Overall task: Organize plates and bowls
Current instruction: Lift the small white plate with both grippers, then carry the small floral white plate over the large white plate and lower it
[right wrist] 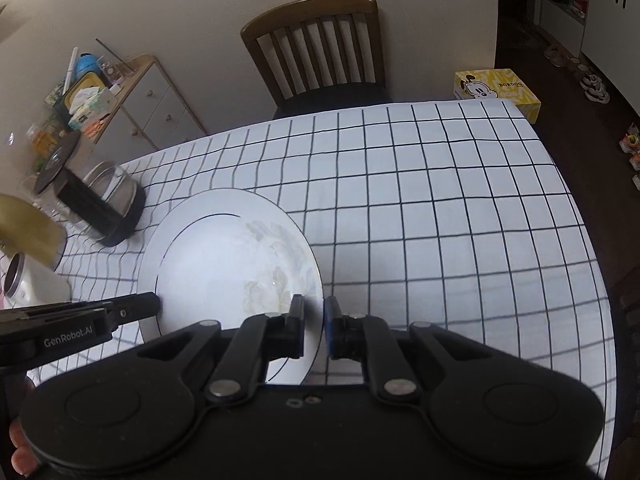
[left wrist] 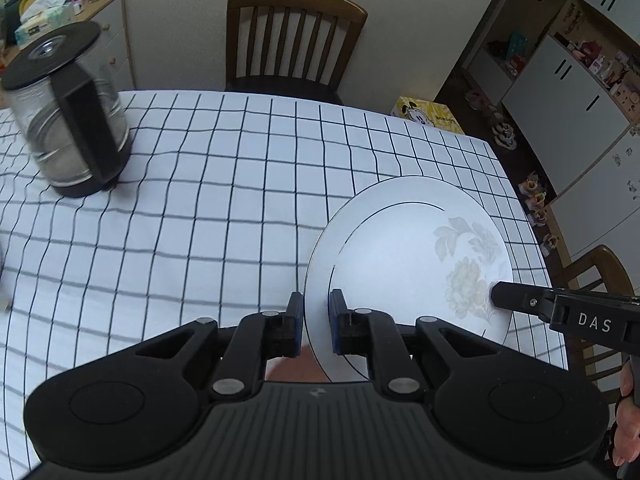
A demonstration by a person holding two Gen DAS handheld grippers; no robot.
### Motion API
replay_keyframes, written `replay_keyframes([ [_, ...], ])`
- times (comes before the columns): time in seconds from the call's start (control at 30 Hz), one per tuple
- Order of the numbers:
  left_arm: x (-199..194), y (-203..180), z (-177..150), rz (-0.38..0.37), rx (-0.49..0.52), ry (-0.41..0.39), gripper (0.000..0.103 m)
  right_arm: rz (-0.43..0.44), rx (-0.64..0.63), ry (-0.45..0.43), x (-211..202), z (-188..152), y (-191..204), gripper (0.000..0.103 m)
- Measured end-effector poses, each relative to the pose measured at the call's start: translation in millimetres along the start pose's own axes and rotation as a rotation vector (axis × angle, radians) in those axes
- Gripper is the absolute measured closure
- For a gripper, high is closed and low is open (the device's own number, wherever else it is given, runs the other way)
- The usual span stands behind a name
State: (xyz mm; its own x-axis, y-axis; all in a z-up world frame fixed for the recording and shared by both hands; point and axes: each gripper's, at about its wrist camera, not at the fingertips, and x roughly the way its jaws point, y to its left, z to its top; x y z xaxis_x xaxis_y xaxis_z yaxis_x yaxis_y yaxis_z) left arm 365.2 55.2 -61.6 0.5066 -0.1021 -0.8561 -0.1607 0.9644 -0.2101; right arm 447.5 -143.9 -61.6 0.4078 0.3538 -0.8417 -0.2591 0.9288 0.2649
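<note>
A large white plate [left wrist: 400, 256] with a thin dark ring and a pale flower print is held above the checked tablecloth. My left gripper [left wrist: 316, 322] is shut on the plate's left rim, one finger on each side of the edge. My right gripper [right wrist: 314, 326] is shut on the plate's [right wrist: 224, 264] right rim in the same way. The right gripper's finger [left wrist: 520, 300] shows at the plate's right edge in the left wrist view. The left gripper's finger [right wrist: 132, 306] shows at the plate's left edge in the right wrist view.
A glass kettle [left wrist: 68, 120] with a black lid and handle stands on the table's [left wrist: 224, 208] left side; it also shows in the right wrist view [right wrist: 96, 200]. A wooden chair [left wrist: 292, 40] stands behind the table. A yellow box [right wrist: 496, 88] sits on the floor.
</note>
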Motion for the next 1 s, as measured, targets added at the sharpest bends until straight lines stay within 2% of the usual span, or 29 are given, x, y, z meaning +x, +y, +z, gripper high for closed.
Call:
replay_keyframes([
  [0.53, -102.4, 51.8, -121.6, 0.033, -0.045, -0.038, 0.091, 0.03, -0.078, -0.005, -65.5, -110.8, 76.5, 0.093],
  [0.73, -121.0, 79.2, -164.3, 0.051, -0.083, -0.024, 0.091, 0.059, -0.097, 0.025, -70.7, -151.0, 102.6, 0.093],
  [1.0, -123.4, 114.2, -213.5, 0.075, -0.124, 0.02, 0.091, 0.075, -0.123, 0.089, -56.7, -197.6, 130.2, 0.093],
])
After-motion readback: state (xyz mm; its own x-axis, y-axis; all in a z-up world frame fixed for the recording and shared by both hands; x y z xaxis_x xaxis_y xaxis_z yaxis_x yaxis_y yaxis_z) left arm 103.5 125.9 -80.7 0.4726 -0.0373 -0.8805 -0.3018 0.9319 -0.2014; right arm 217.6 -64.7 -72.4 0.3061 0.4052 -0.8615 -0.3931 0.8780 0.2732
